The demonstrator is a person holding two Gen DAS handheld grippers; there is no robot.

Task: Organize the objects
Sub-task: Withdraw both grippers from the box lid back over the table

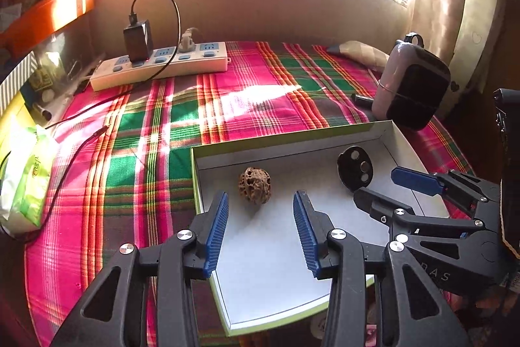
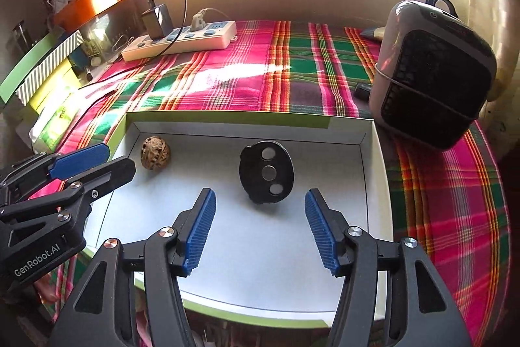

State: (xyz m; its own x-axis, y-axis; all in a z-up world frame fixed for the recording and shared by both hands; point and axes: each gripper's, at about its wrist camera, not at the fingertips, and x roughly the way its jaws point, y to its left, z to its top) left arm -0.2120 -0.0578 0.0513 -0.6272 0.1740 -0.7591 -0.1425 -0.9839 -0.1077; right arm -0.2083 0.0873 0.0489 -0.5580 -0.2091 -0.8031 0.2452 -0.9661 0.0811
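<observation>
Walnut [image 1: 254,184] and black disc [image 2: 266,173] lie apart inside the white tray [image 2: 373,184] on the plaid cloth [image 1: 227,100]. Left gripper [image 1: 260,236] tilts down over the walnut, jaws spread, empty; right gripper [image 2: 260,233] likewise over the disc. Only the right view shows the heater's [image 2: 435,73] full grille.

In front of me a shallow white tray [image 2: 377,184] with a lime-green rim lies flat on the plaid cloth. In its far left corner rests a brown, pitted walnut [image 2: 155,157]. Well apart from it, near the middle, a black oval disc [image 2: 266,173] with three round grey insets sits tilted.
</observation>
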